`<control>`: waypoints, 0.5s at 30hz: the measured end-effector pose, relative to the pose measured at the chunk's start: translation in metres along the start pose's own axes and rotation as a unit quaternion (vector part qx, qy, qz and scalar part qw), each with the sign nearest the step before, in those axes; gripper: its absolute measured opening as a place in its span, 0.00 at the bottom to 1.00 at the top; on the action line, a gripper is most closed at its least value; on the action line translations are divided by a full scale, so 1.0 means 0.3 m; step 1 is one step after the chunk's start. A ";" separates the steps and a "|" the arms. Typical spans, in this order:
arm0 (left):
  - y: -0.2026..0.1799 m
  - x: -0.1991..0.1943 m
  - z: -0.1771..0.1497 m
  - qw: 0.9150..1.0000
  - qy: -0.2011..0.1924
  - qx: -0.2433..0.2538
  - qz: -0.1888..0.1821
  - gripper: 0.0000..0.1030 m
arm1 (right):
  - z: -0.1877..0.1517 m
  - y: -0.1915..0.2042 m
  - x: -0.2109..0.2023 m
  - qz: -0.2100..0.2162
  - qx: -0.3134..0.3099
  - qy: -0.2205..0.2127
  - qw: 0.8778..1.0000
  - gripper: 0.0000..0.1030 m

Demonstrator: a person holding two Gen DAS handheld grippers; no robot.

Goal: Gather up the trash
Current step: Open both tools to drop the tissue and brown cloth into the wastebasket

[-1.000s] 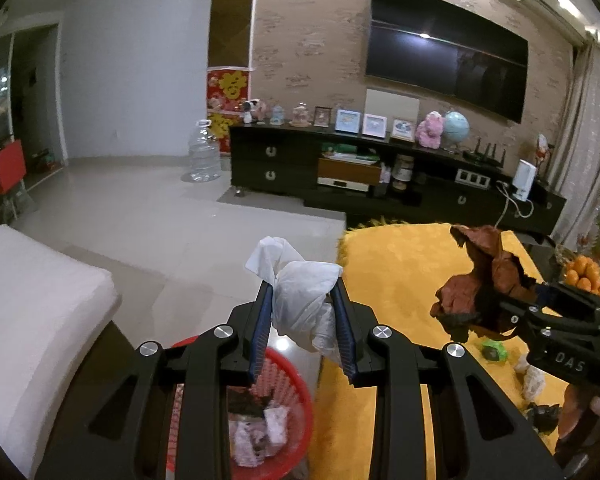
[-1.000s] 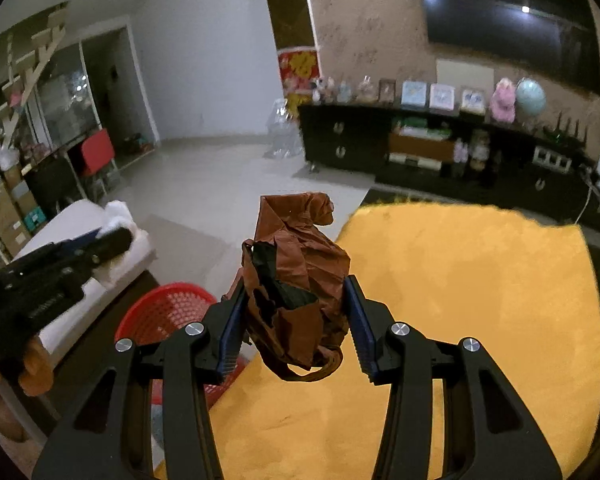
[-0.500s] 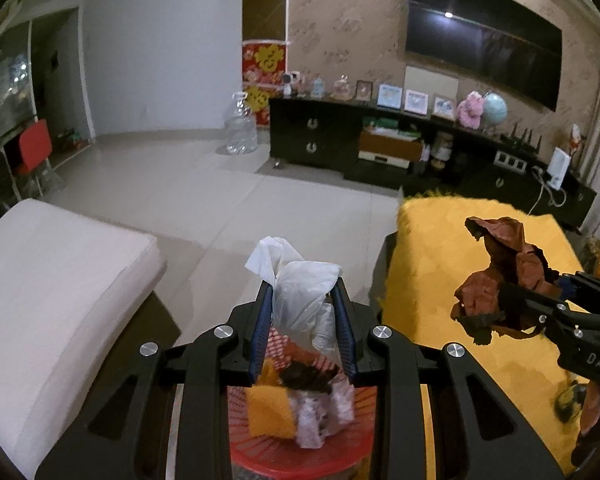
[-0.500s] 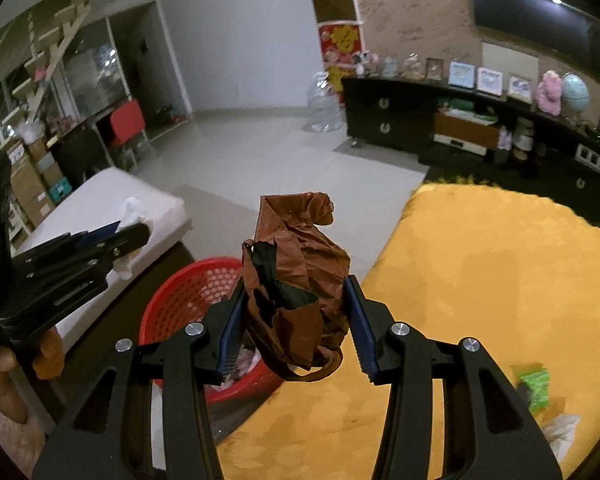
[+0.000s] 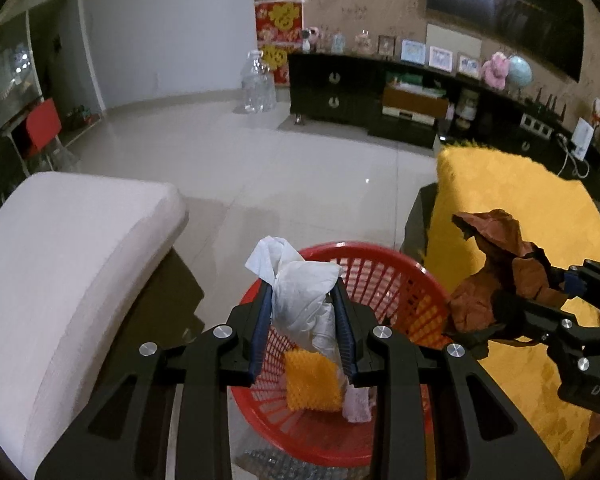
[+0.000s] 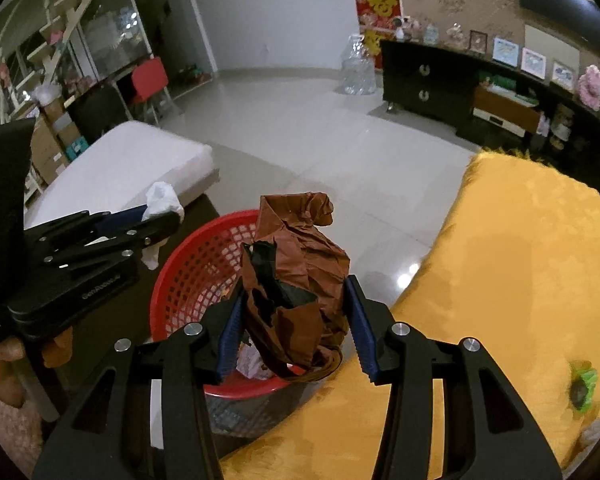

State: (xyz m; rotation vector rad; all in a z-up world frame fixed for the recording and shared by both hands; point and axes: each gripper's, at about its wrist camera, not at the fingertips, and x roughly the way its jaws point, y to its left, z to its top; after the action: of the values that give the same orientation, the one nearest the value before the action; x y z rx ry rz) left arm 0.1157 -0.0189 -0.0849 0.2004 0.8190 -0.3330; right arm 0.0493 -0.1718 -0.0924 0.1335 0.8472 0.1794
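While the red mesh basket (image 5: 384, 280) lies directly below the left gripper (image 5: 303, 322), which clamps white tissue (image 5: 300, 300), the right gripper (image 6: 292, 328), pinching crumpled brown paper (image 6: 300, 264), hangs above its right rim.

The pale tiled floor (image 5: 300, 168) carries a red mesh basket (image 5: 392, 276) — beside it a yellow-covered tabletop (image 6: 520, 264). On that cover lies a small green scrap (image 6: 582, 384) — near its right edge.

A white cushion (image 5: 72, 264) lies left of a yellow cloth (image 6: 512, 280), with a clear water jug (image 5: 258, 88) beside the black cabinet (image 5: 332, 88) across the tiled floor (image 5: 228, 168).
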 end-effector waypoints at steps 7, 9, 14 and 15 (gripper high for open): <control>0.019 0.010 -0.008 1.000 0.010 -0.004 -0.006 0.36 | -0.009 0.039 0.052 0.011 -0.014 0.018 1.000 0.52; 0.020 0.006 0.000 1.000 0.008 -0.007 -0.009 0.46 | -0.009 0.040 0.048 0.013 -0.010 0.013 1.000 0.65; 0.025 -0.017 0.009 1.000 -0.011 -0.009 0.002 0.65 | -0.007 0.027 0.036 0.008 -0.008 0.008 1.000 0.67; 0.026 -0.019 0.014 1.000 -0.012 -0.013 0.004 0.67 | -0.008 0.021 0.032 0.006 -0.006 0.008 1.000 0.67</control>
State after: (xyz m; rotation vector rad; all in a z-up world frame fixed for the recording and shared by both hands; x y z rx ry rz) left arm 0.1178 -0.0116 -0.0775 0.1755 0.7977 -0.3178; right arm 0.0530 -0.1636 -0.0998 0.1269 0.8611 0.1974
